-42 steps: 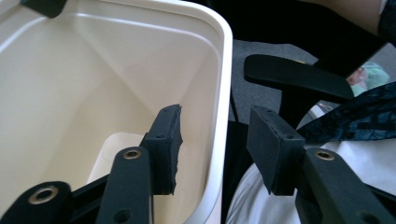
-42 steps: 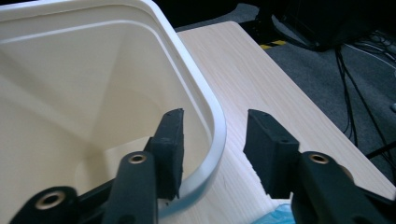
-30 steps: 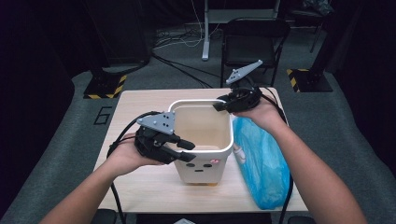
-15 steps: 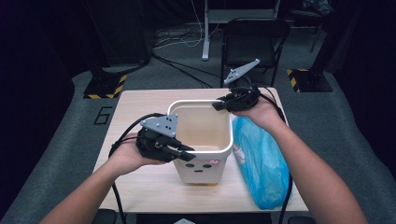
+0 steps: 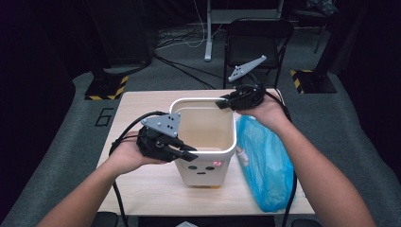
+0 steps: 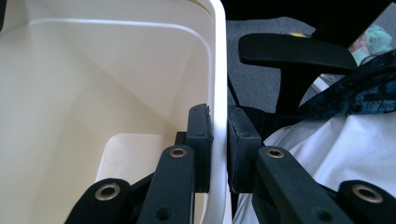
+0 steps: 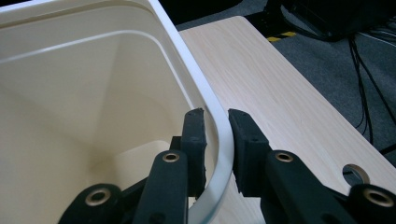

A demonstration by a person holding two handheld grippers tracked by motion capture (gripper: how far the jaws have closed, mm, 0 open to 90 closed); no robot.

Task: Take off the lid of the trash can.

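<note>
A: What's in the bin?

B: Nothing that I can see. It's a cream tub with a white rim, bare walls and bare floor, standing upright with its mouth facing up. A small face is printed on the side toward the person.

A: Where does it sit?

B: Mid-table, a little toward the near edge. A blue bag lies just to its right, long axis running from the far side to the near edge, and its near end reaches the table's front edge.

A: And the grippers?

B: The left gripper is clamped on the rim near the bin's near-left corner, one pad inside the wall and one outside. The right gripper bites the rim at the far-right corner in the same way. Both sets of jaws have just been closing, with the rim between them.

A: Any room to move?

B: Bare wood to the bin's left and behind it. The right is crowded by the bag. A black chair stands beyond the far edge.
</note>
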